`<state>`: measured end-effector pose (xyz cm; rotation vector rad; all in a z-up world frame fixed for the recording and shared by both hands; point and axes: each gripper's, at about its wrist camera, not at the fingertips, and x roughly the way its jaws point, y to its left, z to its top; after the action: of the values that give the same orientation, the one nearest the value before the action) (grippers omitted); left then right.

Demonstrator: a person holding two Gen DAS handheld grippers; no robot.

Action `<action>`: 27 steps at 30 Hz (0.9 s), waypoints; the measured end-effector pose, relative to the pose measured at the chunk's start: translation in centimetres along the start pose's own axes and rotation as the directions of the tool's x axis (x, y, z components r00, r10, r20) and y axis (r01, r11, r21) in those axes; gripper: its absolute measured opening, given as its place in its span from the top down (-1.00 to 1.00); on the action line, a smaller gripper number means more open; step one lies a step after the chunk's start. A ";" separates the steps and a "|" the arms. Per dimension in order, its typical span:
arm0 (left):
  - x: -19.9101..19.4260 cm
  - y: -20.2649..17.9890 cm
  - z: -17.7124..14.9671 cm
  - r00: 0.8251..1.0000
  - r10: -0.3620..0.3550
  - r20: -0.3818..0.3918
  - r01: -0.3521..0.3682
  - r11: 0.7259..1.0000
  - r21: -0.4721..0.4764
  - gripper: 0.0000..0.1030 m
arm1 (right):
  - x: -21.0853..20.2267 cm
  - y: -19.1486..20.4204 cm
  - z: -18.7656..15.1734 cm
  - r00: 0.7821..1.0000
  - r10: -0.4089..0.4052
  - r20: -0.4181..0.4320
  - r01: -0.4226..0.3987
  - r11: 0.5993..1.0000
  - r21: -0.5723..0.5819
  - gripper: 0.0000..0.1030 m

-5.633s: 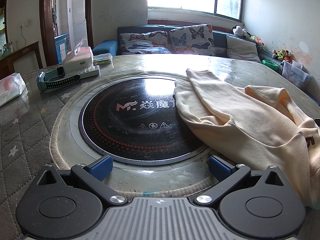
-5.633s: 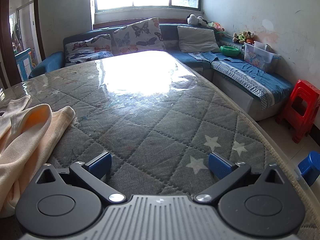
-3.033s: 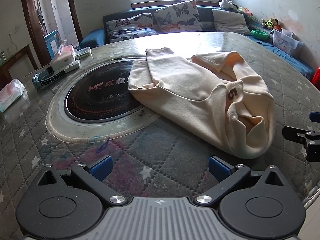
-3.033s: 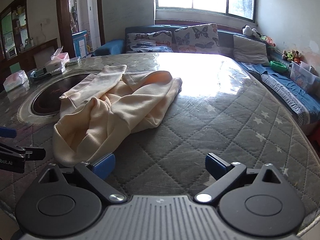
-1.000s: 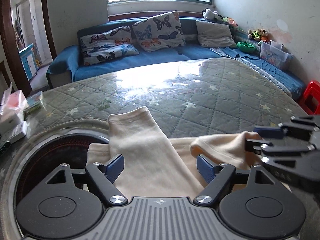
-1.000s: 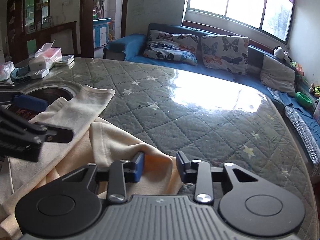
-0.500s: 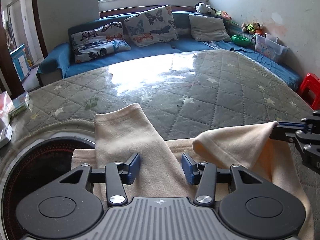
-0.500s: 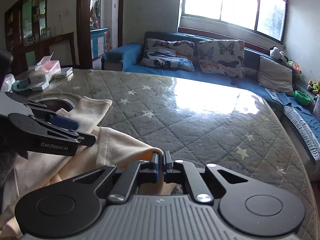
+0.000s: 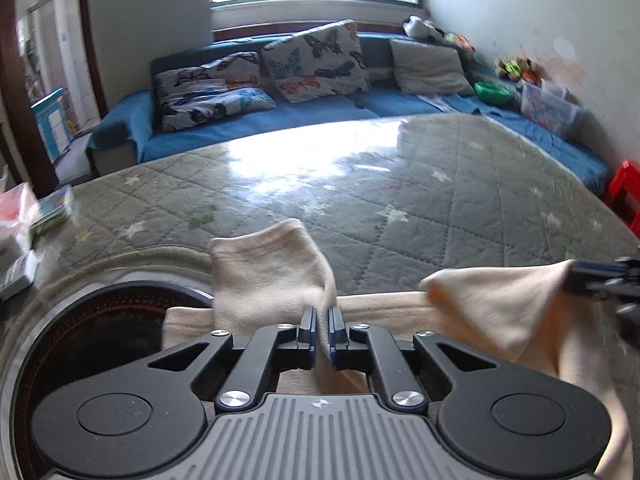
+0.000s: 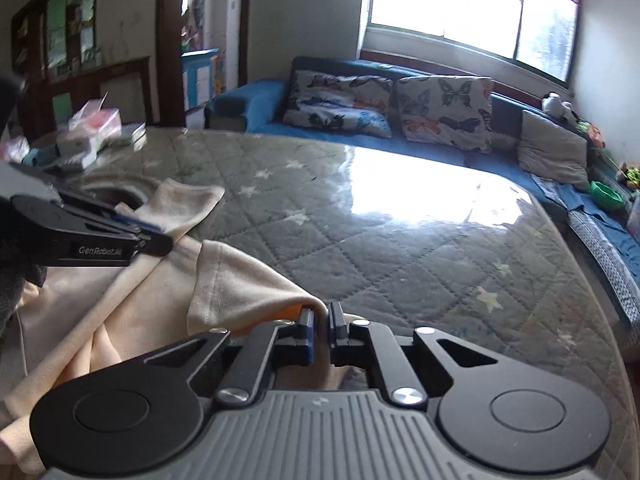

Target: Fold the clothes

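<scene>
Across the big round table [image 9: 460, 184], under its quilted grey star-print cover, a cream sweatshirt [image 9: 492, 312] lies on the near side, partly over the black round cooktop [image 9: 100, 332] set into the middle. One sleeve [image 9: 268, 268] runs away from the camera, its cuff lying flat on the cover just beyond the cooktop's rim. A blue sofa [image 9: 360, 100] with butterfly cushions [image 9: 316, 60] stands behind the table under the window. The left tool [image 9: 322, 334] is clamped together on a fold of cloth at the base of that sleeve. The right tool [image 10: 322, 332] is pinched shut on a raised edge of the sweatshirt, which peaks between its fingers. Boxes and packets [image 10: 88, 132] sit at the table's far left edge.
</scene>
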<state>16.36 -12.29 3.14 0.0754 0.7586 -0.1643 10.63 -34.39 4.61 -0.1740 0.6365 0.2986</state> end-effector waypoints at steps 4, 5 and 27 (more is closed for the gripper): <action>-3.0 1.5 -0.3 0.998 0.023 0.064 -0.019 0.998 -0.065 0.89 | -3.7 -2.3 -0.8 0.997 -0.069 0.046 0.065 0.995 0.080 0.94; -4.0 2.0 -0.5 0.996 0.030 0.084 -0.023 0.996 -0.083 0.89 | -4.5 -2.8 -1.0 0.995 -0.088 0.054 0.083 0.992 0.095 0.95; -22.1 12.8 -13.2 0.953 0.264 0.149 -0.188 0.900 -0.394 0.90 | -6.8 -3.0 -3.9 0.997 -0.069 0.024 0.065 0.991 0.116 0.35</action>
<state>-6.18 4.66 8.95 -0.2159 0.5635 0.1978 4.30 -39.72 5.84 -0.0802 0.6171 0.1986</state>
